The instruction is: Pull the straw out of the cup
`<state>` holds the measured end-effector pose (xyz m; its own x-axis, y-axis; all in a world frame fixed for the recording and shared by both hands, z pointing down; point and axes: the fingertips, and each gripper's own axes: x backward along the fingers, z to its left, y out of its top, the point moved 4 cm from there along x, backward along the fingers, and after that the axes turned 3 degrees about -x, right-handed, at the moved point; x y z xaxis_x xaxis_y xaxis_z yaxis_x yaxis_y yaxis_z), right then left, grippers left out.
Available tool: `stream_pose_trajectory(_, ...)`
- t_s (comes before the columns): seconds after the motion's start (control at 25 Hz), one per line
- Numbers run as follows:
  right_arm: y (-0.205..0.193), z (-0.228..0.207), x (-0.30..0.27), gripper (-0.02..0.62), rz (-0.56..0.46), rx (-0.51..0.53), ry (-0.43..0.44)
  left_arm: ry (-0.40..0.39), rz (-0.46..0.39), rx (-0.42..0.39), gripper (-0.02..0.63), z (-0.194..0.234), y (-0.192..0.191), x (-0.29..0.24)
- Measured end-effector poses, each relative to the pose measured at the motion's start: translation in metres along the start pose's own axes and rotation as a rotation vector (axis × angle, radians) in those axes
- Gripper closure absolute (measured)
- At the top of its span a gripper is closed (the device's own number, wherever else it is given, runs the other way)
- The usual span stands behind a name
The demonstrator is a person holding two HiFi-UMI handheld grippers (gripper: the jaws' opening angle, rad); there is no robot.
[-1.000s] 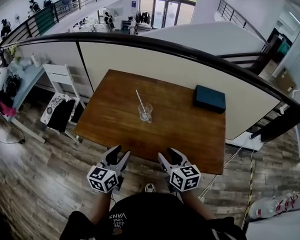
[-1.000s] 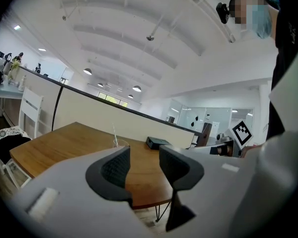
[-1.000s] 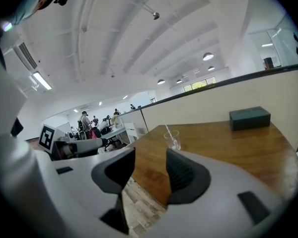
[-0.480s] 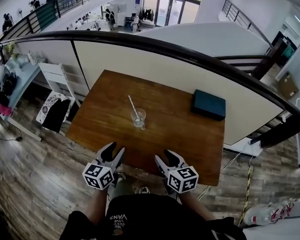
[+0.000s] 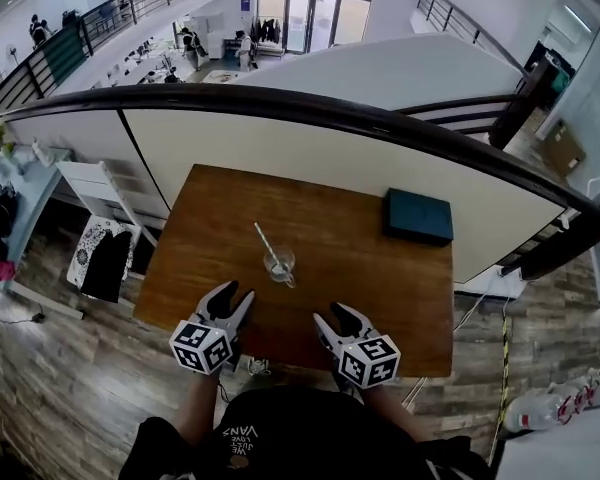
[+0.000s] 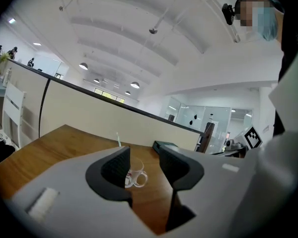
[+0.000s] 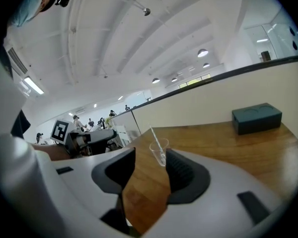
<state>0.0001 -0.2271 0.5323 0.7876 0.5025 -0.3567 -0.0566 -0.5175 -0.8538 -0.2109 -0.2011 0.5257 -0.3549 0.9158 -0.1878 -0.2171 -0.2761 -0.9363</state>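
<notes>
A clear glass cup (image 5: pixel 280 265) stands near the middle of the brown table (image 5: pixel 360 268), with a white straw (image 5: pixel 266 242) leaning out of it up and to the left. Both grippers hover at the table's near edge, short of the cup. My left gripper (image 5: pixel 231 296) is open and empty; in its own view the cup (image 6: pixel 135 174) shows between the jaws, well ahead. My right gripper (image 5: pixel 340 318) is open and empty too, with the cup (image 7: pixel 159 152) and straw (image 7: pixel 156 139) ahead of its jaws.
A dark teal box (image 5: pixel 418 216) lies at the table's far right corner. A cream partition with a dark curved rail (image 5: pixel 310 108) runs behind the table. A white chair (image 5: pixel 105 218) stands off the left side. Wood floor lies around.
Both grippers have moved forward, from over the floor to the table's near edge, closer to the cup. Their jaws stay open. Cup and straw have not moved on the table.
</notes>
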Motion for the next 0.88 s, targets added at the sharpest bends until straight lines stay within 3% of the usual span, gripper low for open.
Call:
stream_pose_trajectory(0.4, 0.012, 0.003, -0.045, 0.431, -0.022, -0.034, -0.089, -0.120, 0.059, -0.009, 0.437, 0.054, 0.019, -0.056)
stream_pose_trajectory(0.88, 0.006, -0.005, -0.052, 0.431, -0.050, -0.107, -0.257, -0.267, 0.236, 0.018, 0.417, 0.079, -0.021, -0.125)
